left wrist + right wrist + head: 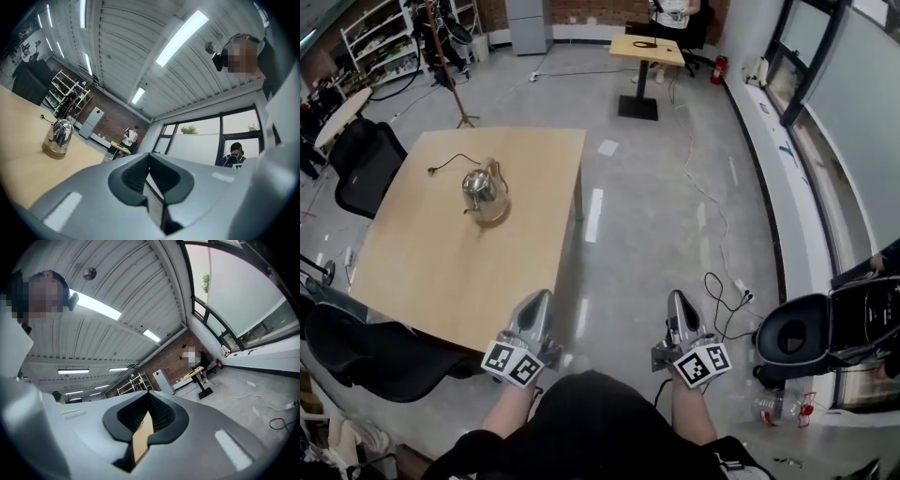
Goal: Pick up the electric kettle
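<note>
A shiny steel electric kettle (480, 187) stands upright on its round base on the wooden table (441, 272), its black cord trailing to the far left. In the left gripper view the kettle (59, 134) appears far off at the left on the tabletop. My left gripper (538, 302) is shut and empty, held over the table's near right corner, well short of the kettle. My right gripper (680, 305) is shut and empty too, out over the grey floor to the table's right. Each gripper view shows its jaws closed together with nothing between them.
Black office chairs (366, 164) stand at the table's left side and near corner. A small table (648, 49) with a person behind it is at the far end. A black bin (797, 337) and cables lie on the floor at the right. Shelving (384, 37) lines the back wall.
</note>
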The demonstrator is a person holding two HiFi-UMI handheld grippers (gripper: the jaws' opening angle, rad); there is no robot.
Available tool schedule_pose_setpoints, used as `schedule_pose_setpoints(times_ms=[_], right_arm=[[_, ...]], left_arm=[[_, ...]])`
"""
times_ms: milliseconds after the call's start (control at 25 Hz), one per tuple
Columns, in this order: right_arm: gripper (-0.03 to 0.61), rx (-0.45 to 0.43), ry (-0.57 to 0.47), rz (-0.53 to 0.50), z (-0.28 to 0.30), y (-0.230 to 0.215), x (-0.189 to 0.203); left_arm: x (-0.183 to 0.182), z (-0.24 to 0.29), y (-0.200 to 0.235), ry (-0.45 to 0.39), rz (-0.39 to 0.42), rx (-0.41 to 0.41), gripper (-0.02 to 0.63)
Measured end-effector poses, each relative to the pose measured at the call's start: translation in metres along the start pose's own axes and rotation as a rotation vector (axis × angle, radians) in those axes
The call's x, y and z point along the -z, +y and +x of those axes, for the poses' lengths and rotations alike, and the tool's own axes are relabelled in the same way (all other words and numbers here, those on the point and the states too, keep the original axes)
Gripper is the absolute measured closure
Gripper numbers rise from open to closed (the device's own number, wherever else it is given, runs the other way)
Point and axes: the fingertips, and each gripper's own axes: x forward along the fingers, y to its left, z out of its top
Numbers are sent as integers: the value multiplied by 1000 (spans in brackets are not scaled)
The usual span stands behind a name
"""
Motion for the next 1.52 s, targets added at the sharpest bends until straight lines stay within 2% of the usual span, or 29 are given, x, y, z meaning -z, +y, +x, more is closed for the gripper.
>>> schedule_pose_setpoints(times_ms=[120,400,520,720,880,960,1120,1280,1520], right_arm=[[577,32,-10,-30,8,-3,-6],[577,127,-20,-46,11,-39,-15],[577,127,-23,-65,24,-50,-21],[577,109,-40,-33,60,-82,-39],[577,35,-62,-22,98,-102,-59],[577,20,-71,-24,111,-115,-69],[577,19,-75,-9,124,-144,-83],[577,45,-71,-51,128,-167,-95],[577,75,-50,-24,136,-193,-94]], left_arm=[[-5,20,6,-11,-25,40,614],[2,57,4,-3,-26,89,614],[6,71,11,8,-16,64,614],[-2,99,18,-15,8,-14,614],[-11,122,15,-35,83,-48,614],[-11,137,16,-50,90,-72,614],[-9,165,8,-80,99,-86,614],[-5,182,-1,-72,115,-87,614],[-1,198,5,-57,107,-100,614]])
